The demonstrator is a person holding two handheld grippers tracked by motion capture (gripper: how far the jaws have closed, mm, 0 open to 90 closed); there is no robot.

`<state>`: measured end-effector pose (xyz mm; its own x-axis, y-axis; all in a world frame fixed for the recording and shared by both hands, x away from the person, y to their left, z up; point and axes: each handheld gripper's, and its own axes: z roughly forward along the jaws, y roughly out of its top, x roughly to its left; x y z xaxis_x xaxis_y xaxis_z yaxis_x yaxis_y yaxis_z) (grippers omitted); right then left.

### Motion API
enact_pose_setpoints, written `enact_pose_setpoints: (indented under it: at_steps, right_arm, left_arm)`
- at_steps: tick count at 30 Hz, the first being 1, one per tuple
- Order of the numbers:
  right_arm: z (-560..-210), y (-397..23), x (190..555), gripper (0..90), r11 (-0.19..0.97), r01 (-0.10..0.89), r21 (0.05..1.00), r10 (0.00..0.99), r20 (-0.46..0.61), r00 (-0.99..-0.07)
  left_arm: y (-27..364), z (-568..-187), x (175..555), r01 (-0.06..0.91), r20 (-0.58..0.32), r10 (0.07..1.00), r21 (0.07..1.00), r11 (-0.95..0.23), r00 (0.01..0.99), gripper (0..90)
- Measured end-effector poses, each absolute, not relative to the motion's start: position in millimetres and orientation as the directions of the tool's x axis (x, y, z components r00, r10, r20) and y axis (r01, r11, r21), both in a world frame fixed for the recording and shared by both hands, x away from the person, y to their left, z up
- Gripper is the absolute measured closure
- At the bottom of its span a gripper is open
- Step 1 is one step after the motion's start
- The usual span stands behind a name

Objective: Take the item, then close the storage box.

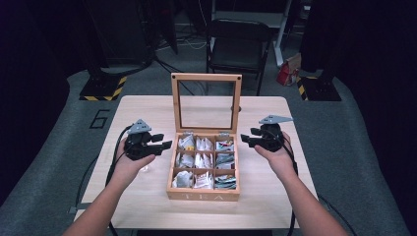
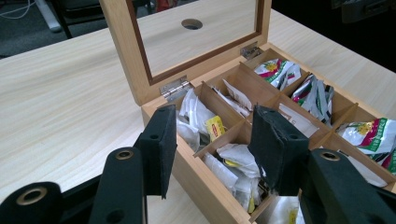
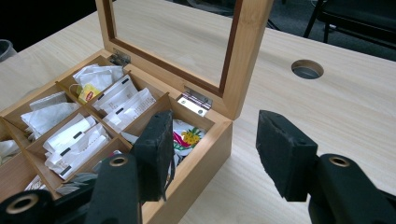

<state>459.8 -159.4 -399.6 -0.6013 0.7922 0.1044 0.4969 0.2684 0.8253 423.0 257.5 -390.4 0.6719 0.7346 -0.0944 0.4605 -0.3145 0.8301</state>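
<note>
A wooden tea box [image 1: 203, 192] stands mid-table, its glass-paned lid [image 1: 206, 77] upright at the back. Several compartments hold paper tea bags [image 1: 202, 162]. My left gripper [image 1: 166, 146] sits at the box's left side with its jaws open. In the left gripper view, the left gripper [image 2: 217, 144] has one jaw outside the box's wall [image 2: 196, 177] and one over the tea bags [image 2: 233, 158]. My right gripper [image 1: 244, 139] is at the box's right side, also open. In the right gripper view, the right gripper [image 3: 219, 154] straddles the box's side wall [image 3: 205, 158] without touching it.
The light wooden table [image 1: 147, 108] has a round cable hole [image 3: 307, 69] behind the box to the right. A black folding chair [image 1: 238, 44] stands beyond the far edge, and a red bag [image 1: 287, 71] lies on the floor near it.
</note>
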Motion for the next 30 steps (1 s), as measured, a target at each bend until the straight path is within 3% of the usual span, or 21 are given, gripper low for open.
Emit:
enact_pose_setpoints:
  at_steps: [30]
  right_arm:
    - [-410,-166,440,44.5,0.303,0.481,0.823,0.794,0.062,-0.605]
  left_arm:
    - [257,-398,407,0.453,-0.102,0.709,0.830,-0.326,0.697,50.6]
